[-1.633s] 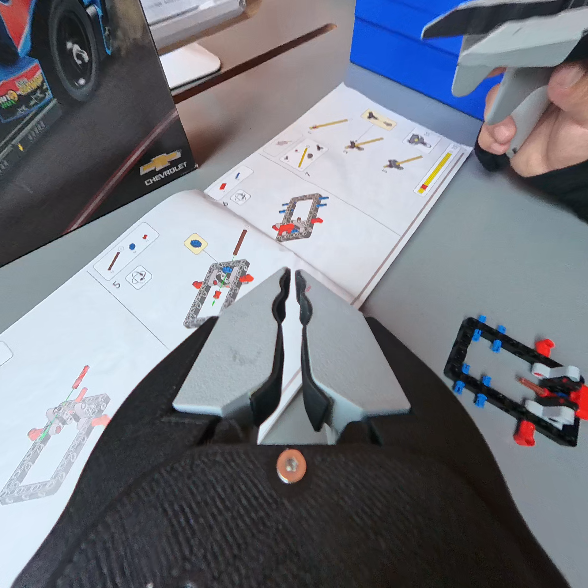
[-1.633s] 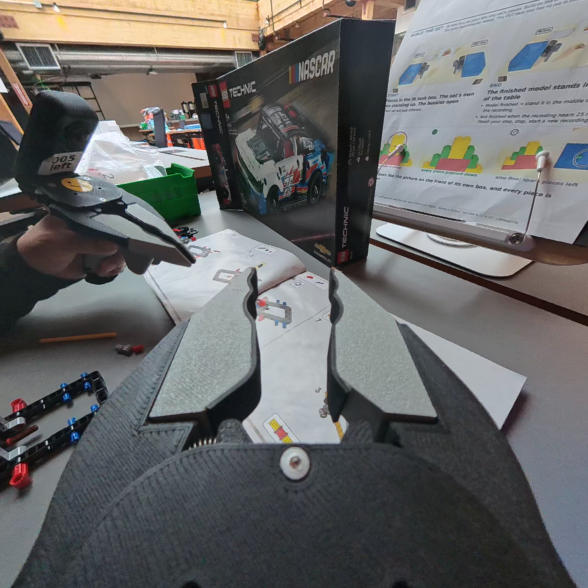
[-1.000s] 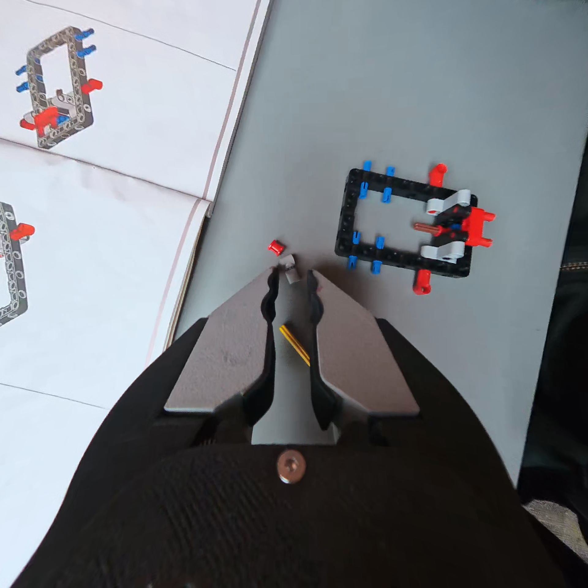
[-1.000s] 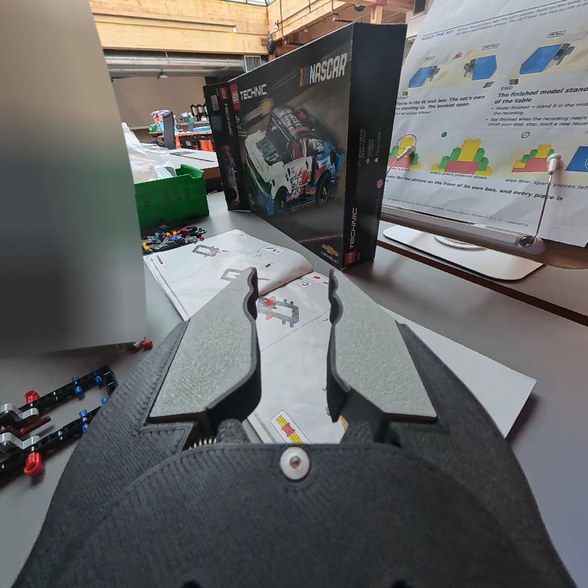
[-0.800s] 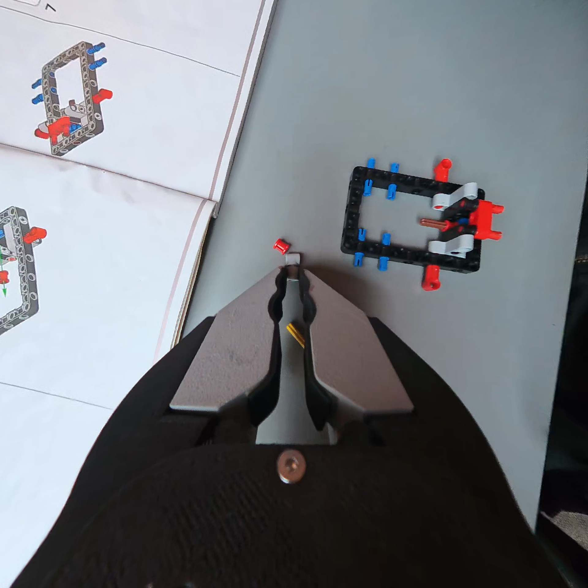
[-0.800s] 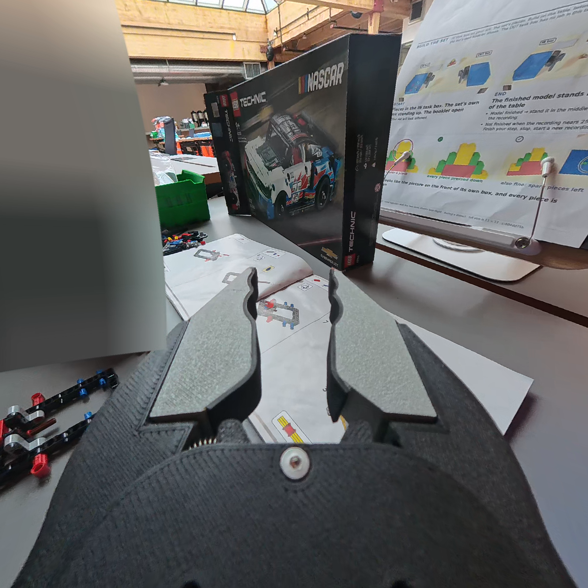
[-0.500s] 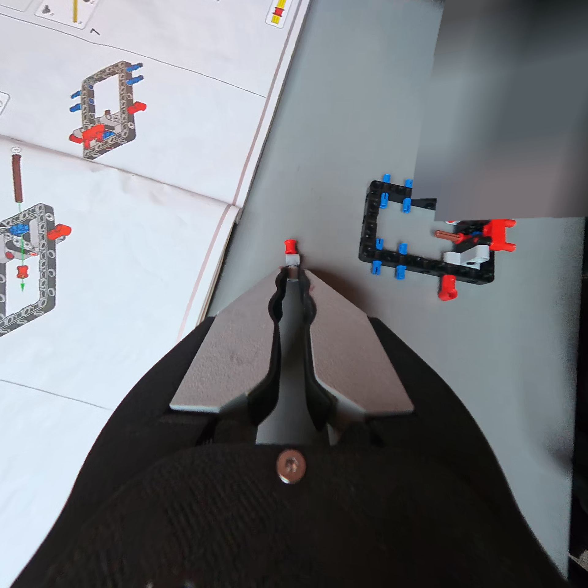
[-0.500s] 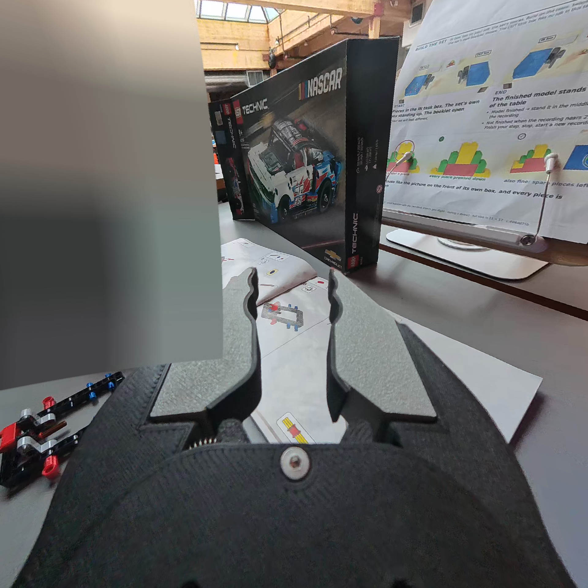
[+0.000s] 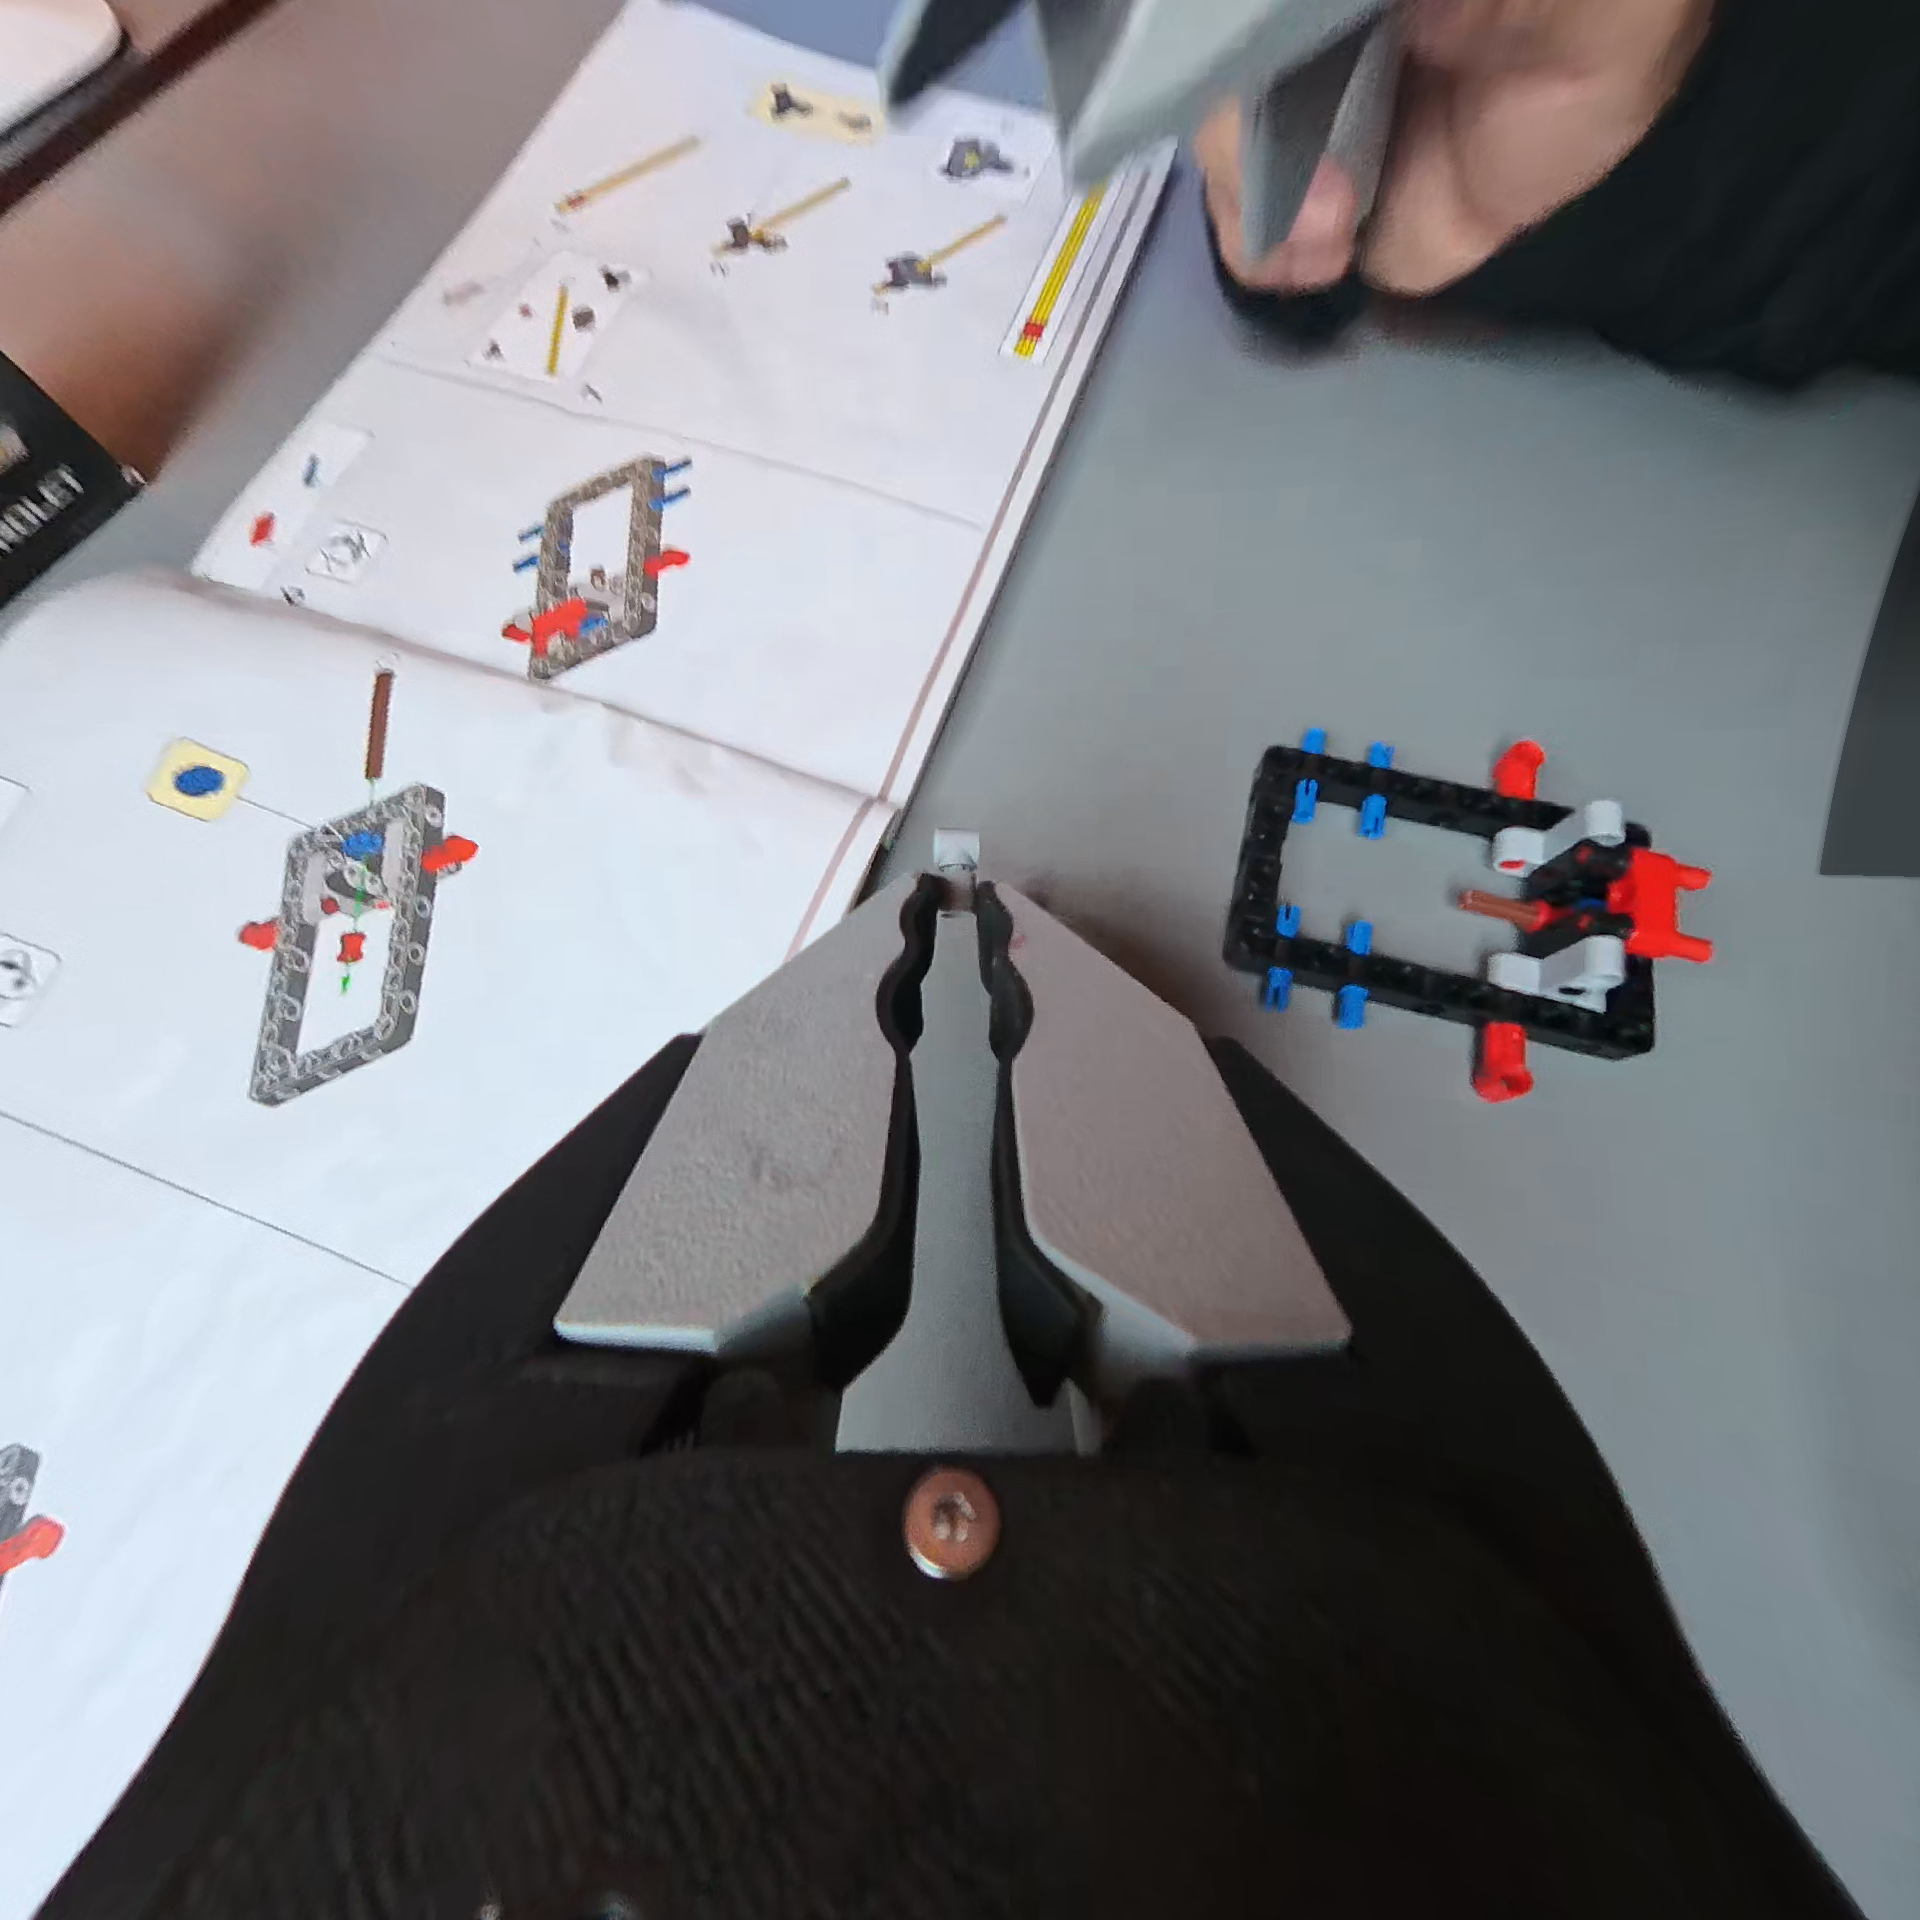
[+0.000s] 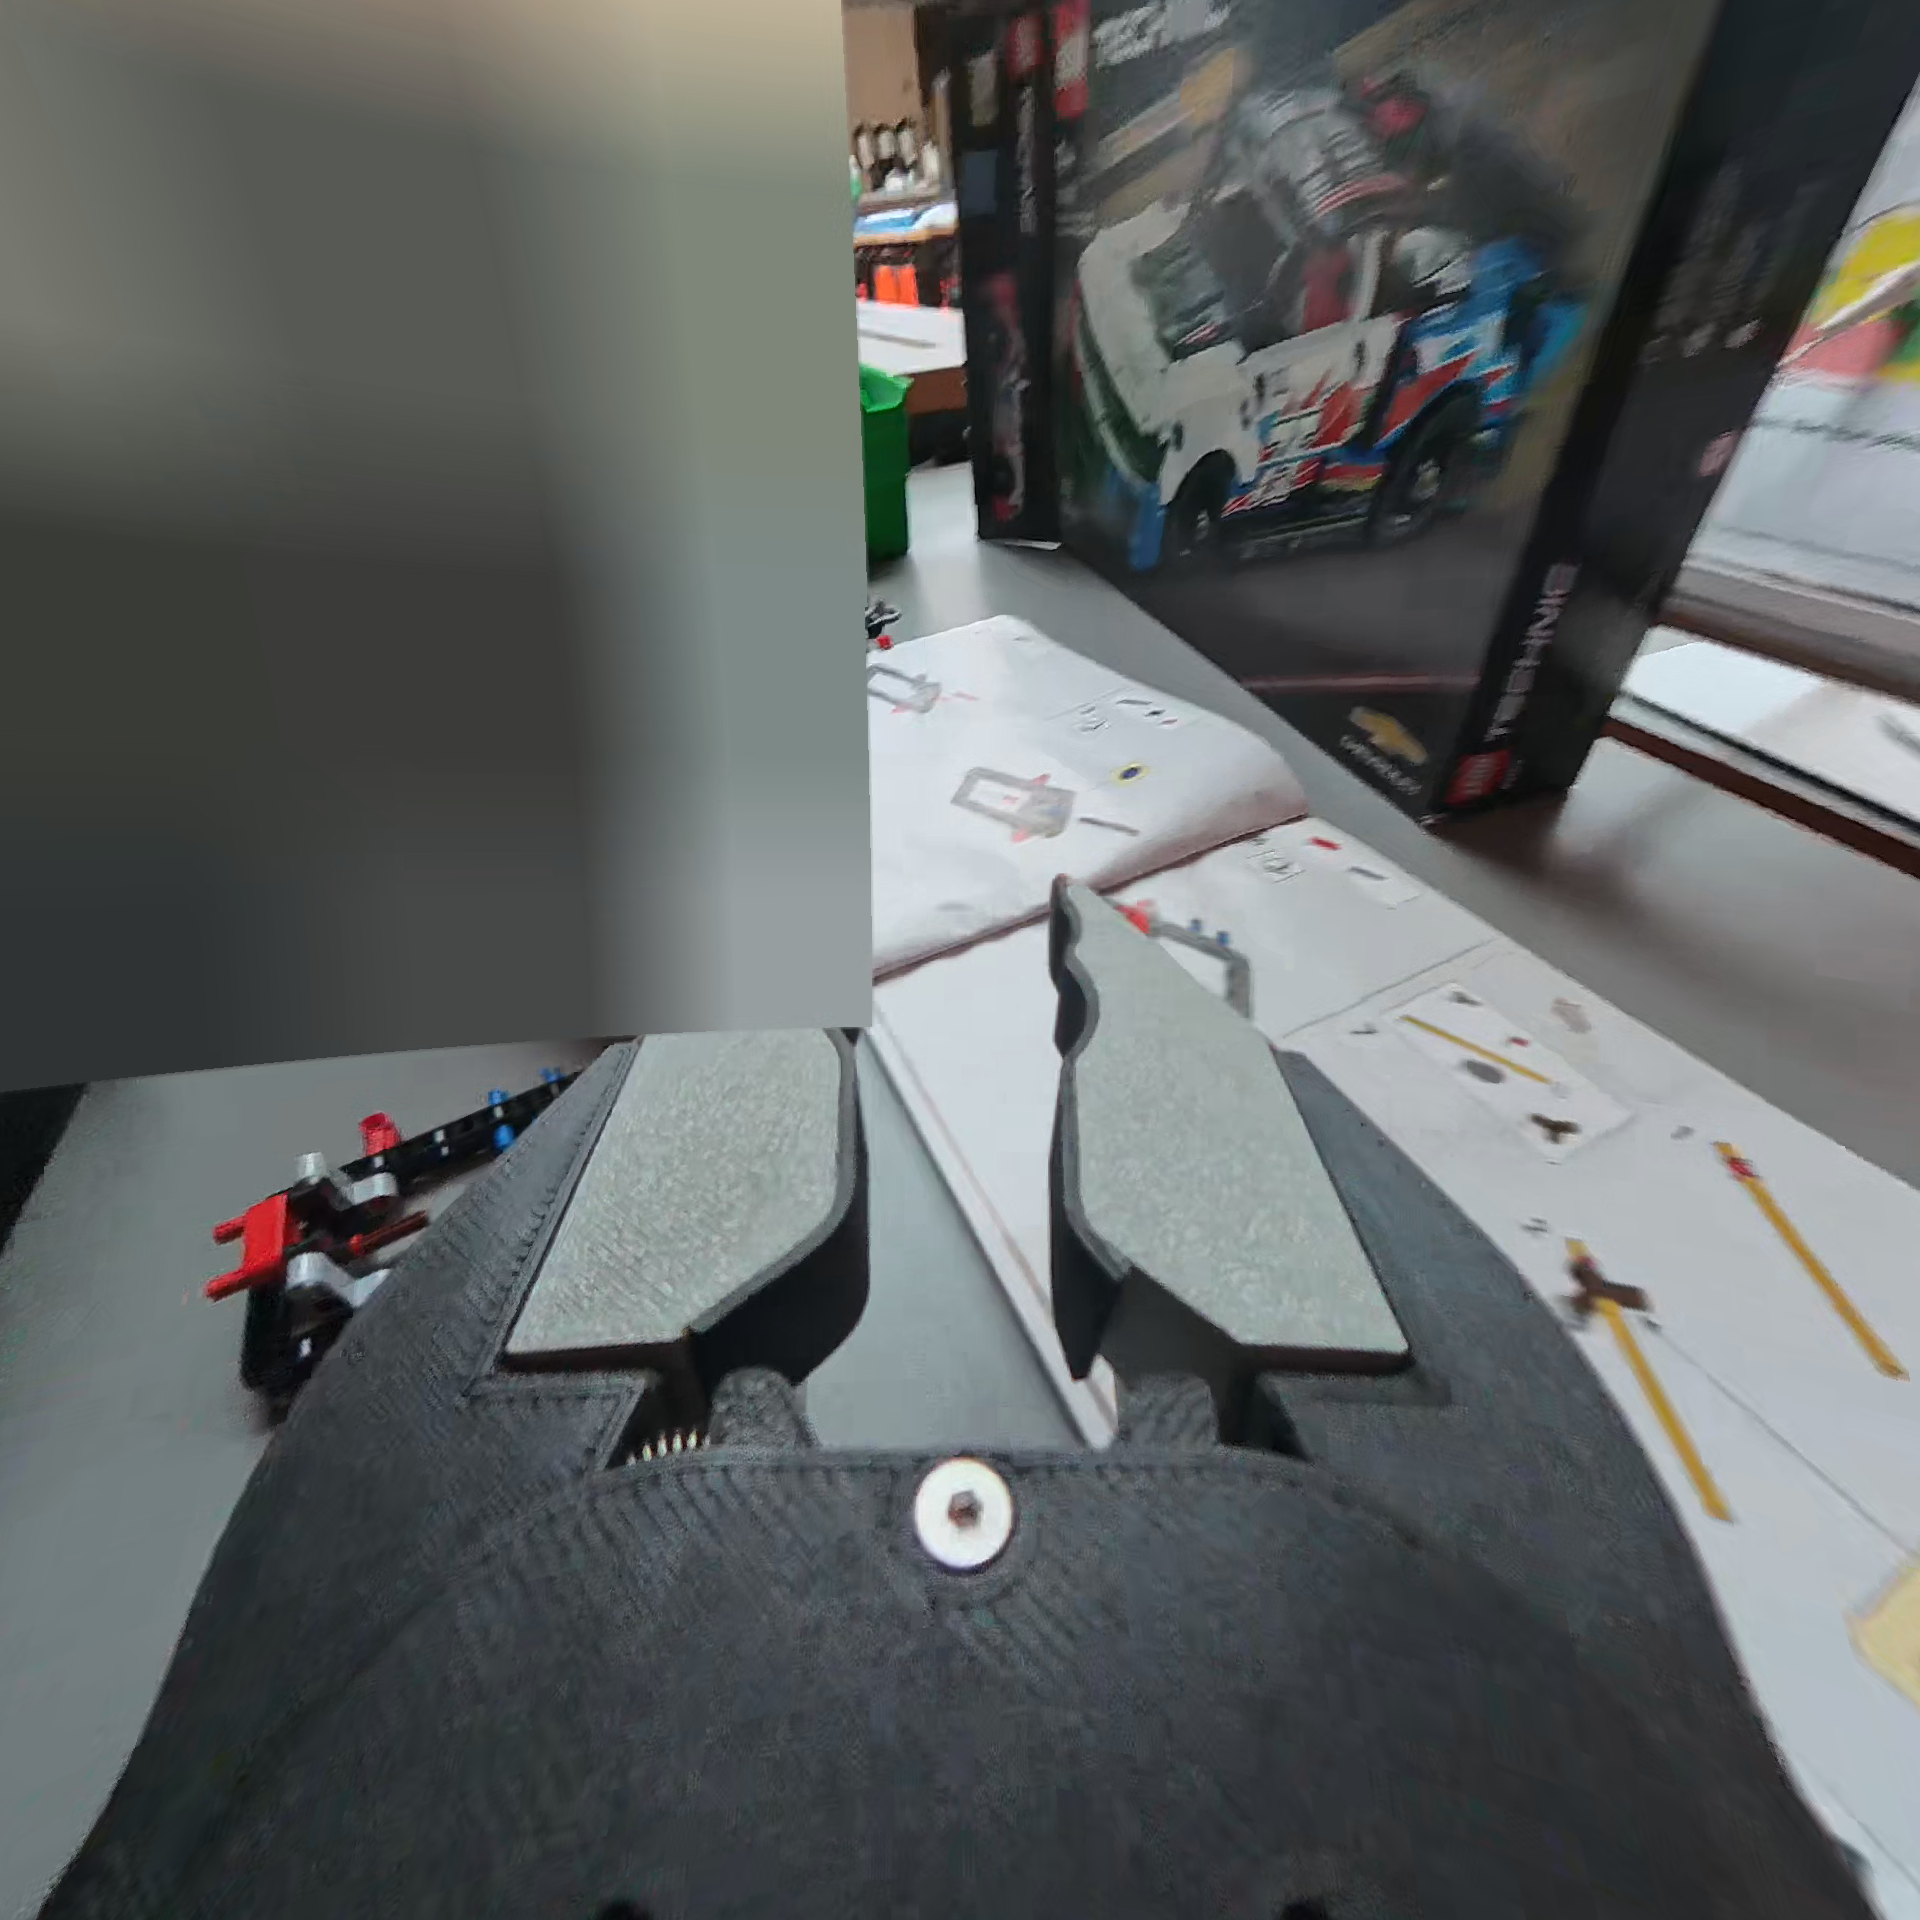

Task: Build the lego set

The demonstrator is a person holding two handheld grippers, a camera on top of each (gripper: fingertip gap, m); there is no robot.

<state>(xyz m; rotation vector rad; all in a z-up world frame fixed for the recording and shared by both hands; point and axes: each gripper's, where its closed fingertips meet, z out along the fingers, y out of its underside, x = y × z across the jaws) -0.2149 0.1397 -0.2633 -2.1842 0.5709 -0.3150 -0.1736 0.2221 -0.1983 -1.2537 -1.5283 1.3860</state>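
Note:
My left gripper (image 9: 956, 896) is shut on a small light-grey Lego piece (image 9: 954, 850) that sticks out past its tips, above the booklet's edge. The black rectangular frame assembly (image 9: 1444, 920), with blue pins, red pins, grey arms and a brown axle, lies on the grey table to the right; it also shows in the right wrist view (image 10: 332, 1216). My right gripper (image 10: 951, 925) is open and empty over the open instruction booklet (image 10: 1039, 748); a blur patch hides its left fingertip. It also shows in a hand in the left wrist view (image 9: 1143, 94).
The open booklet (image 9: 520, 727) covers the table's left side. The set's black box (image 10: 1351, 364) stands behind it. A green bin (image 10: 885, 468) sits far back. A dark sleeve (image 9: 1766, 208) is at the top right.
My left gripper came down over loose pieces, shut on the small grey piece and tilted up with it. The right gripper has dropped closer over the booklet, still open.

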